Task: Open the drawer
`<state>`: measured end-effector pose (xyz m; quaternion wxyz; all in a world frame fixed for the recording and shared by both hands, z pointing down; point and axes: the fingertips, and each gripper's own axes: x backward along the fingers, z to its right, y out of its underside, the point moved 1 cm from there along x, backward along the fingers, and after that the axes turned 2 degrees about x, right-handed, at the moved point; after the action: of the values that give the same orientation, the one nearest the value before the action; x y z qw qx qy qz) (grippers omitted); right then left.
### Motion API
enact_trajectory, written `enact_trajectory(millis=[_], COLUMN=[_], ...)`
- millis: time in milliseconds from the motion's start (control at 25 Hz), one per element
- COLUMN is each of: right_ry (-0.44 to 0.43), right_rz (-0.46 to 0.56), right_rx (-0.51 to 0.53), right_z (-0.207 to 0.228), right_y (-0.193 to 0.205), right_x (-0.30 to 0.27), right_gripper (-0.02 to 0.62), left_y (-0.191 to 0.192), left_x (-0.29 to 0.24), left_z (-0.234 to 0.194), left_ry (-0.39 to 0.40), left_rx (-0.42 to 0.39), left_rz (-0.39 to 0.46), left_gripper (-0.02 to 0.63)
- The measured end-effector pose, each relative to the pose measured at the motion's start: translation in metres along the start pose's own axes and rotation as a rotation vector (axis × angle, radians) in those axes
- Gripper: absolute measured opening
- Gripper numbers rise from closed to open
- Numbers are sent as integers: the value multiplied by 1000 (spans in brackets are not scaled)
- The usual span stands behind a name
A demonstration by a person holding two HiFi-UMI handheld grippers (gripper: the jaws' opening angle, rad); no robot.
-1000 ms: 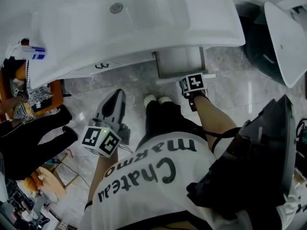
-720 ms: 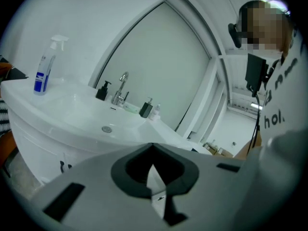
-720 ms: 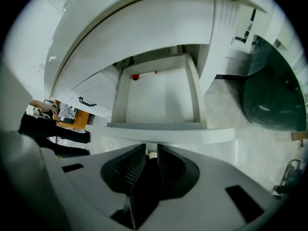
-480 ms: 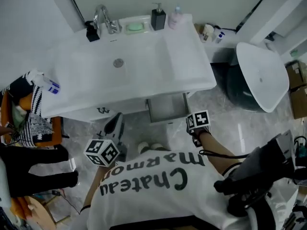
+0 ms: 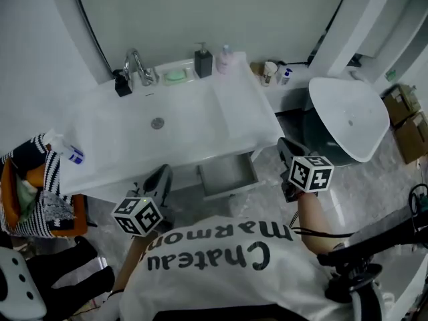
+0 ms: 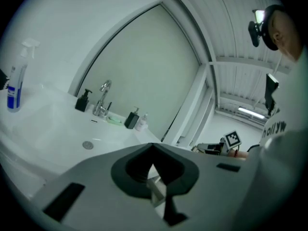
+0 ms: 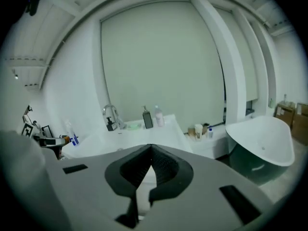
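The drawer (image 5: 227, 172) under the white vanity (image 5: 200, 129) stands pulled out, and its grey inside looks empty. My right gripper (image 5: 286, 146) is raised to the right of the drawer, apart from it, with its marker cube nearest me. Its jaws are shut on nothing (image 7: 151, 148) and point over the basin towards the wall. My left gripper (image 5: 162, 174) hangs left of the drawer, in front of the vanity's edge. Its jaws also meet at the tips (image 6: 153, 147) with nothing between them.
A faucet (image 5: 137, 67), a dark soap dispenser (image 5: 203, 62) and a green soap dish (image 5: 175, 76) line the basin's back. A spray bottle (image 5: 69, 154) stands at its left end. A white bathtub (image 5: 348, 116) is at the right, a chair with striped cloth (image 5: 40, 196) at the left.
Both grippers rose. The right one left the drawer front and swung up to the right. The head view lifted to show the whole vanity. The drawer stayed pulled out.
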<state>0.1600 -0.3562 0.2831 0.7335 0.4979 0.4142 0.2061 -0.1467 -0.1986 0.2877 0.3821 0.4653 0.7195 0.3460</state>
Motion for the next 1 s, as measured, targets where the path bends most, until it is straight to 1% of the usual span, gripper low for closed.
enact_trajectory(millis=[120, 240, 360, 480, 560, 760, 1000], right_ry=[-46, -63, -57, -50, -49, -37, -24], right_rz=[66, 64, 39, 27, 24, 2, 5], right_rx=[51, 96, 149, 191, 198, 194, 211], right_z=[-21, -32, -33, -32, -31, -22, -17], right_y=[-24, -27, -24, -23, -22, -18, -21], right_x=[9, 13, 14, 13, 12, 9, 8], right_gripper=[11, 11, 9, 11, 11, 11, 11], left_y=[-13, -21, -24, -24, -22, -19, -17], left_x=[-5, -7, -7, -4, -1, 1, 3], left_z=[16, 20, 19, 13, 8, 5, 5], left_ry=[43, 45, 37, 17, 6, -17, -28], left_rx=[-47, -88, -83, -61, -47, -42, -50], left_rz=[23, 38, 47, 60, 64, 62, 54], left_gripper=[2, 2, 3, 3, 2, 3, 3])
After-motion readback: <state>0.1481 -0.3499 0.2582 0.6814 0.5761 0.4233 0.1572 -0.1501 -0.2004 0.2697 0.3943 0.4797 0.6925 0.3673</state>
